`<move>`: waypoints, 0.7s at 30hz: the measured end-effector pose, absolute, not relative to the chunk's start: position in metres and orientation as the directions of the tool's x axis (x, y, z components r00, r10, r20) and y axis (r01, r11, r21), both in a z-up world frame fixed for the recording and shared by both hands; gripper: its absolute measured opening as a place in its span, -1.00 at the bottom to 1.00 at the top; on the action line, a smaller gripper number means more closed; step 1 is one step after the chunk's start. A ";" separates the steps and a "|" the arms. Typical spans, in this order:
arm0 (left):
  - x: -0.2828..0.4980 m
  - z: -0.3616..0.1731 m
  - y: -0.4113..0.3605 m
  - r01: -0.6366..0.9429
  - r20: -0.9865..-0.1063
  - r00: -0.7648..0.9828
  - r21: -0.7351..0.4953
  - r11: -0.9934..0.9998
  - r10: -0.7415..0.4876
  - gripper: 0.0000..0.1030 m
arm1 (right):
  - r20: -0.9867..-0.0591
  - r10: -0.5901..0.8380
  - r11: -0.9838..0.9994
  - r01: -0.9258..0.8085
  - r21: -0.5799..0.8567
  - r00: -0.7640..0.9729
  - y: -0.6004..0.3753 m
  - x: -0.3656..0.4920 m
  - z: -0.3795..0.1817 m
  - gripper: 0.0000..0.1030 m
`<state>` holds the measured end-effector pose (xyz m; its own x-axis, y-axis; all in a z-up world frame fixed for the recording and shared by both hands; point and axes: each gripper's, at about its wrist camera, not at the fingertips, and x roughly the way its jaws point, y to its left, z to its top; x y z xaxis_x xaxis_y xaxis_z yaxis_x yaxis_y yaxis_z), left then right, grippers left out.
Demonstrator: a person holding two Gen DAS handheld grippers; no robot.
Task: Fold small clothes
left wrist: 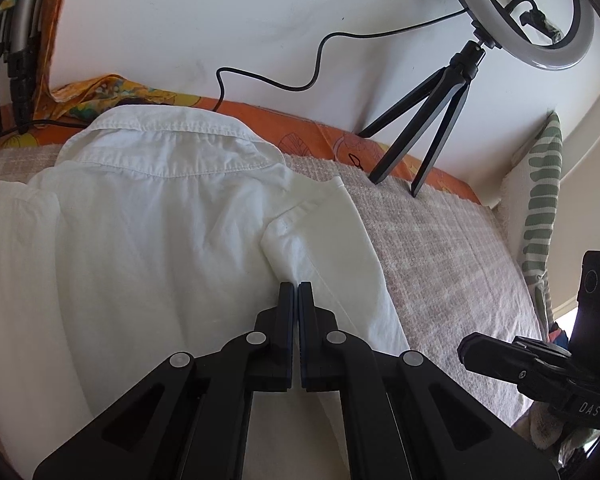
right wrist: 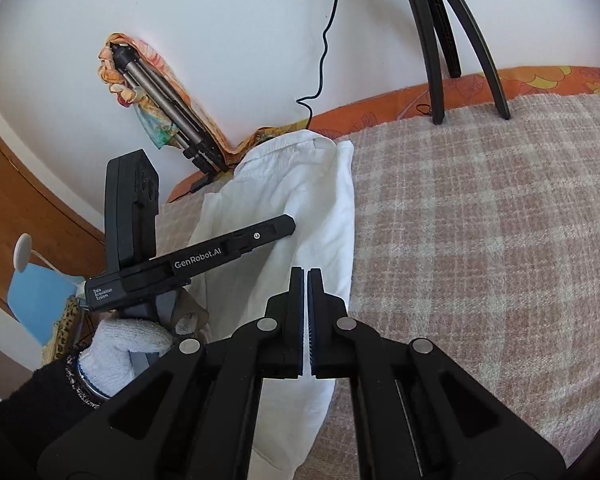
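1 white shirt (left wrist: 148,216) lies back-up on the checked blanket (left wrist: 440,240) of the bed, collar toward the wall edge, sleeves folded inward over the back. The left wrist view alone shows the collar in full, the ring light (left wrist: 540,36) on its 3-leg tripod (left wrist: 428,128) at the blanket's far edge, and 1 green-striped cushion (left wrist: 540,208) against the wall at the right edge. The right wrist view alone shows a gloved hand (right wrist: 128,344) with a black sleeve gripping the other tool, a folded silver tripod (right wrist: 164,108) wrapped in patterned cloth leaning on the wall, and a blue chair (right wrist: 36,292) off the bed's left side. Left gripper (left wrist: 298,286): jaws pressed together over the shirt's right folded sleeve; no cloth visible between them. Right gripper (right wrist: 307,272): jaws pressed together, nothing pinched, above the shirt's right edge. Readable text: "GenRobot.AI" and "Data Acquisition System" on the left tool, "DAS" on the right tool. Count: 2 grippers, 2 tripods, 1 shirt.
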<state>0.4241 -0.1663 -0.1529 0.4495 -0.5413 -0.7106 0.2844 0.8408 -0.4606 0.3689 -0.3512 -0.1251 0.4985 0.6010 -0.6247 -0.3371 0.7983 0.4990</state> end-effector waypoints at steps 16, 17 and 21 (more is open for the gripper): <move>0.424 -0.153 -0.163 0.271 -0.713 0.454 -0.462 0.845 -0.535 -0.98 | -0.739 0.431 0.902 -0.222 0.371 0.518 -0.354 0.466 -0.154 -0.97; 0.424 -0.152 -0.162 0.268 -0.713 0.450 -0.467 0.843 -0.538 -0.96 | -0.732 0.435 0.900 -0.215 0.380 0.524 -0.357 0.465 -0.151 -0.97; 0.421 -0.134 -0.154 0.271 -0.698 0.450 -0.486 0.831 -0.556 -0.88 | -0.713 0.454 0.890 -0.241 0.387 0.534 -0.362 0.444 -0.134 -0.94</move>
